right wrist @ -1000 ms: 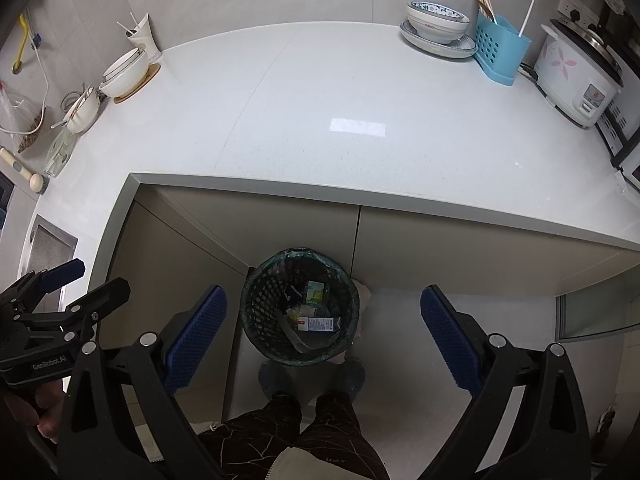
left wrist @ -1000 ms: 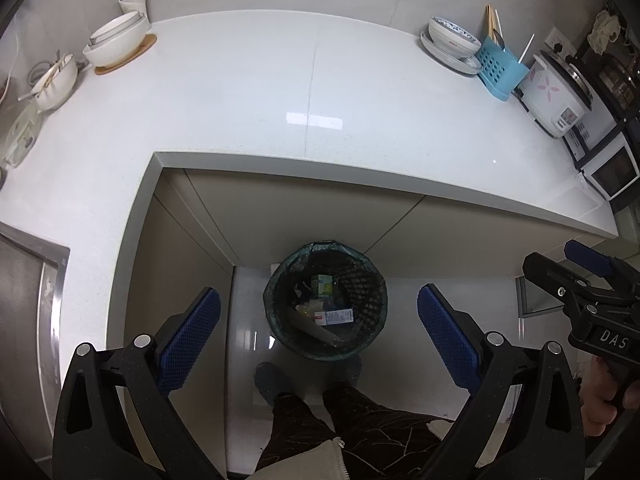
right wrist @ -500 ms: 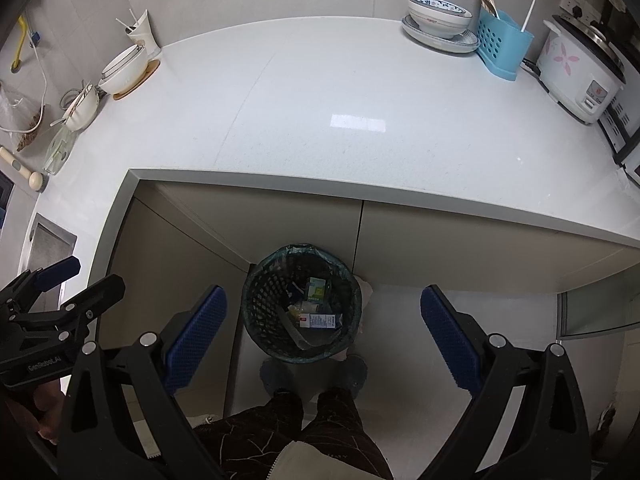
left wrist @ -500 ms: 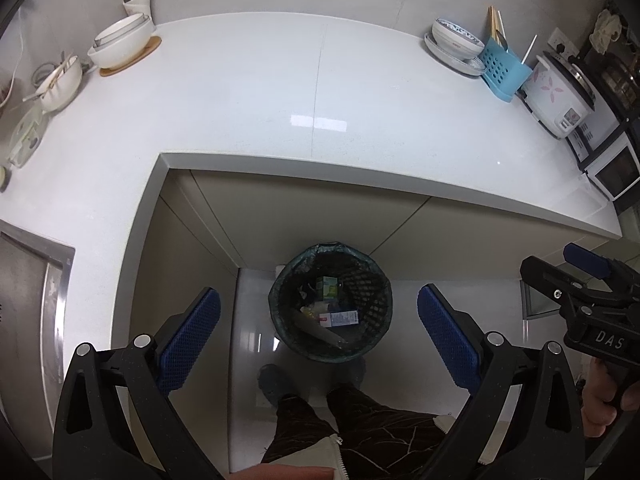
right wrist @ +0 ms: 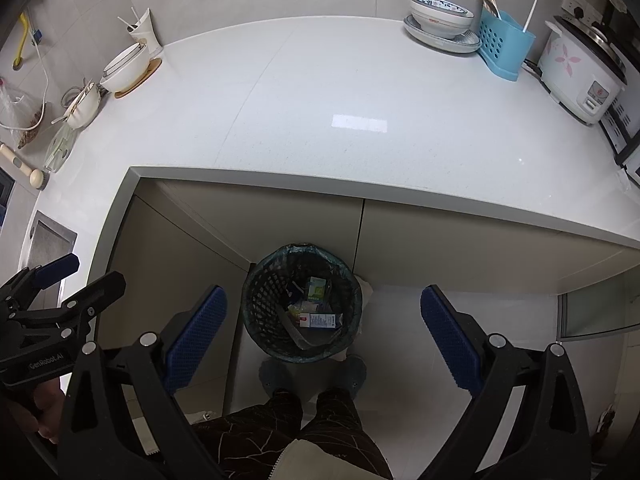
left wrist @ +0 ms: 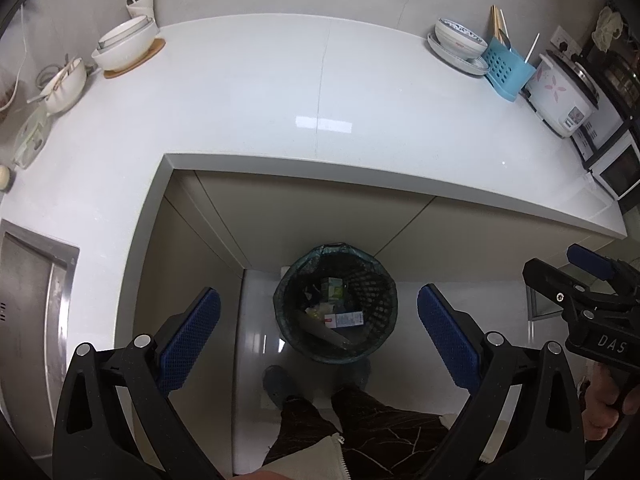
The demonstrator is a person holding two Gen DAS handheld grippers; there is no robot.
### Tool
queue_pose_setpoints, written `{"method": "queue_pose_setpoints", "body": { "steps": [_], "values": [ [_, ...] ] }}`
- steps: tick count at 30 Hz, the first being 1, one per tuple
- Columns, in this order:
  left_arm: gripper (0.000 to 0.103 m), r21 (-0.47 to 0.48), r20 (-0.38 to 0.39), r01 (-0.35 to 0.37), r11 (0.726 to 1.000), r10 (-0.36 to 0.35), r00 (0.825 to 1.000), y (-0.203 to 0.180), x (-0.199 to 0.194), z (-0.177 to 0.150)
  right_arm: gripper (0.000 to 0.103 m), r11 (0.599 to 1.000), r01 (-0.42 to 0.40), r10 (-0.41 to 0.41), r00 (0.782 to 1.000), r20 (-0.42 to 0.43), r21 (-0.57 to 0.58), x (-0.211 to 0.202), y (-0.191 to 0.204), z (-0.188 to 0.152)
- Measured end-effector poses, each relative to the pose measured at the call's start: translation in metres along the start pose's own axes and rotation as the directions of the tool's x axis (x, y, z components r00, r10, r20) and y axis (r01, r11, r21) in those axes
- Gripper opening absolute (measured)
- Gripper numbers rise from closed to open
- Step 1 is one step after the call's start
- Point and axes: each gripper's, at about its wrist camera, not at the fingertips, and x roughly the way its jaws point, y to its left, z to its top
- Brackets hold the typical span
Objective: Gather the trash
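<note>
Counter [left wrist: 248, 120]: a white L-shaped worktop that fills the upper part of both views; its middle is bare and dishes stand along the back and sides.
Cupboards [right wrist: 288, 220]: beige doors under the counter, meeting in the inner corner behind the bin.
Floor [right wrist: 400, 360]: pale and glossy, below both grippers.
Person: stands facing the counter corner, dark patterned trouser legs [left wrist: 360, 420] and grey shoes just in front of the bin.
Bin [left wrist: 335, 309]: a black mesh basket with a dark liner, on the floor in the cupboard corner, seen from straight above.
Trash [right wrist: 320, 320]: already inside the bin, a small white, red and blue carton lying flat, a green and white carton beyond it, and a pale strip leaning across the bottom.
Left gripper [left wrist: 319, 332]: held high above the bin and pointed downward, blue pads spread wide apart with nothing between them; the bin shows in the gap.
Right gripper [right wrist: 324, 332]: held level with the left one, also pointed down over the bin, jaws wide and empty.
Hands: each view shows the other gripper at its edge, with a hand [left wrist: 606, 408] wrapped round the handle below it.
Rice cooker [right wrist: 580, 68]: white with pink flowers, at the far right of the counter.
Blue rack [right wrist: 504, 46]: just beside the rice cooker, holding chopsticks.
Bowls [left wrist: 126, 46]: stacked on a wooden mat at the left back corner.
</note>
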Motion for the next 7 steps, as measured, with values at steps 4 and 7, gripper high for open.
{"method": "queue_pose_setpoints", "body": {
  "steps": [4, 7],
  "values": [
    [0.097, 0.005, -0.01, 0.004, 1.0, -0.004, 1.0, -0.0013, 0.0013, -0.001, 0.094, 1.0, 0.001, -0.001, 1.0, 0.002, 0.004, 0.0002, -0.0004, -0.0008],
    [0.097, 0.006, -0.013, -0.002, 1.0, 0.002, 1.0, -0.0018, 0.0014, -0.0013, 0.094, 1.0, 0.003, -0.003, 1.0, 0.003, 0.006, 0.0, -0.0008, -0.0019]
  ]
}}
